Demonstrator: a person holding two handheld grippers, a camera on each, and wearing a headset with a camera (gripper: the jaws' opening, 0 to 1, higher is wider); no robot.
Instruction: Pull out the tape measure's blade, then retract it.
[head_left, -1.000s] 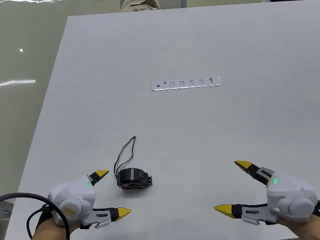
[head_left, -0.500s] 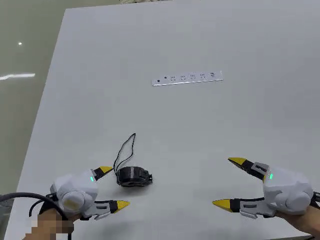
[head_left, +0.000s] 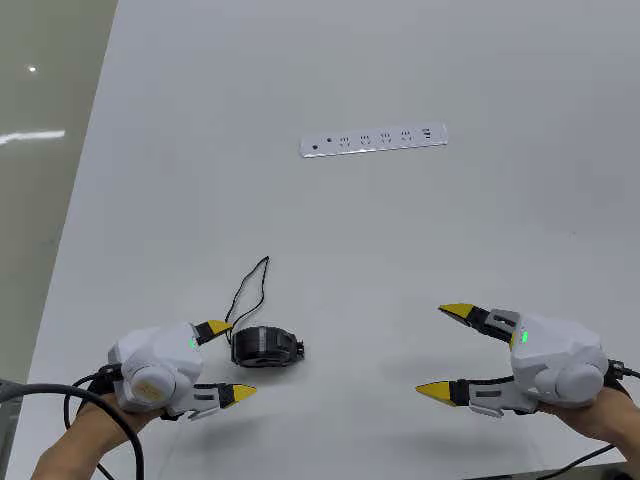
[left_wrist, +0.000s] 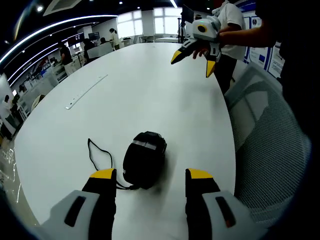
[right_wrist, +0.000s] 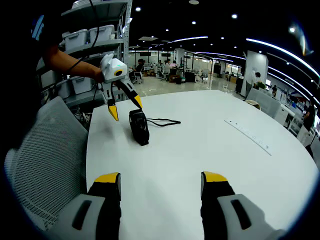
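A black tape measure (head_left: 264, 346) with a thin black wrist cord (head_left: 249, 291) lies on the white table (head_left: 380, 240). My left gripper (head_left: 226, 360) is open just left of it, its yellow tips on either side of the case's near end without touching. In the left gripper view the tape measure (left_wrist: 144, 159) sits just ahead of the open left gripper (left_wrist: 151, 175). My right gripper (head_left: 446, 350) is open and empty, well to the right. In the right gripper view the tape measure (right_wrist: 139, 127) stands far ahead of the right gripper (right_wrist: 161, 177), with the left gripper (right_wrist: 123, 110) over it.
A white power strip (head_left: 373, 140) lies across the table farther back, also seen as a thin strip (left_wrist: 86, 91) in the left gripper view. The table's left edge (head_left: 70, 220) drops to a glossy floor. A mesh chair (right_wrist: 40, 155) stands beside the table.
The left gripper has moved forward and right, up to the tape measure, its tips now flanking the case. The right gripper has drifted left and forward. The head camera has tilted down slightly.
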